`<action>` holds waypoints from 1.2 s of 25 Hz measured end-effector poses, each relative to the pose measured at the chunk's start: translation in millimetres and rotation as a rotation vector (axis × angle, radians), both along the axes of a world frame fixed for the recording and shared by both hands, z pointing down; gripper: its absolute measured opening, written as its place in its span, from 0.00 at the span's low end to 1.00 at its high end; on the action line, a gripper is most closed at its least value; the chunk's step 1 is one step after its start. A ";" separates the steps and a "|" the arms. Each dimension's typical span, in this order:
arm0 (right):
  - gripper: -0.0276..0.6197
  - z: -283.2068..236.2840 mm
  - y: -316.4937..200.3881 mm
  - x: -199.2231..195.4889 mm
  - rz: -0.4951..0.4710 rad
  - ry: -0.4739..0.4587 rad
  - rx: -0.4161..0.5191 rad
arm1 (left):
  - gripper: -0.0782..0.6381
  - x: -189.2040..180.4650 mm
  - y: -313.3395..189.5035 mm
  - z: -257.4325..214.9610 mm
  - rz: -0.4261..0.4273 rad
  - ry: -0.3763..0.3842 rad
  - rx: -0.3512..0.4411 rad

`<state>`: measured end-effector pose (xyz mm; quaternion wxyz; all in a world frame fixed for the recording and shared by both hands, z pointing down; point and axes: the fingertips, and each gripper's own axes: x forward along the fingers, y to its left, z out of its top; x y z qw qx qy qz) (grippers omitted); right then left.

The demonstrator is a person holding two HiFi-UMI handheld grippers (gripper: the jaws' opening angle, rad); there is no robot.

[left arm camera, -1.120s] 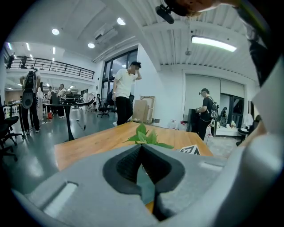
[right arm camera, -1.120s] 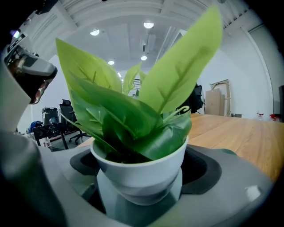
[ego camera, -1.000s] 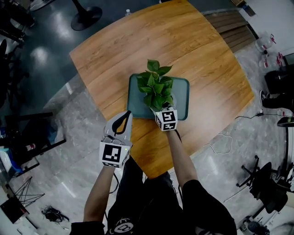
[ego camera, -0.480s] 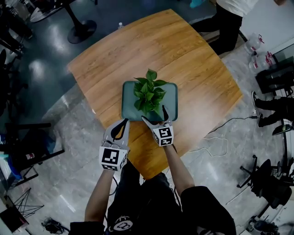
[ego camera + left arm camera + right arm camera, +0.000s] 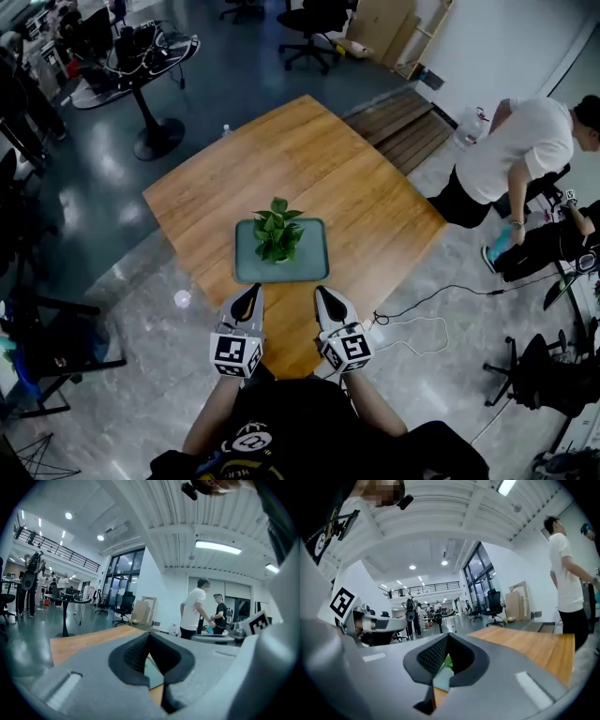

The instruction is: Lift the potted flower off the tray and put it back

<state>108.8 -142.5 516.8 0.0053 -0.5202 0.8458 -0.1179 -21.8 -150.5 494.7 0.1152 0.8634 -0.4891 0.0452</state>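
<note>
The potted flower (image 5: 277, 234), a small leafy green plant, stands upright on the teal tray (image 5: 305, 265) in the middle of the wooden table (image 5: 356, 187). Both grippers hover side by side near the table's front edge, well short of the tray and touching nothing. My left gripper (image 5: 251, 292) is shut and empty. The jaws of my right gripper (image 5: 321, 293) have just closed, with nothing between them. In the left gripper view the left gripper (image 5: 150, 637) shows its tips meeting. In the right gripper view the right gripper (image 5: 447, 637) is shut too, with a leaf of the potted flower (image 5: 446, 662) showing past the jaws.
A person in a white shirt (image 5: 511, 155) bends over at the right of the table. A cable (image 5: 422, 300) trails across the floor beside the front right edge. A round table with equipment (image 5: 141, 56) stands at the far left, and office chairs (image 5: 309, 19) behind.
My right gripper has let go at the pot, drawn back off the tray and shut. Both grippers have come up and back towards me. The table now looks smaller.
</note>
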 end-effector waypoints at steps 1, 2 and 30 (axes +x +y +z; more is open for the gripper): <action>0.04 -17.4 6.9 -0.3 0.001 0.011 0.015 | 0.11 5.7 5.6 -9.6 0.010 0.006 0.013; 0.04 -31.6 12.9 -1.5 0.003 0.019 0.022 | 0.11 10.3 11.5 -18.8 0.018 0.010 0.023; 0.04 -62.5 14.4 -11.0 0.019 0.041 0.005 | 0.11 -3.2 24.4 -56.9 0.005 0.010 0.040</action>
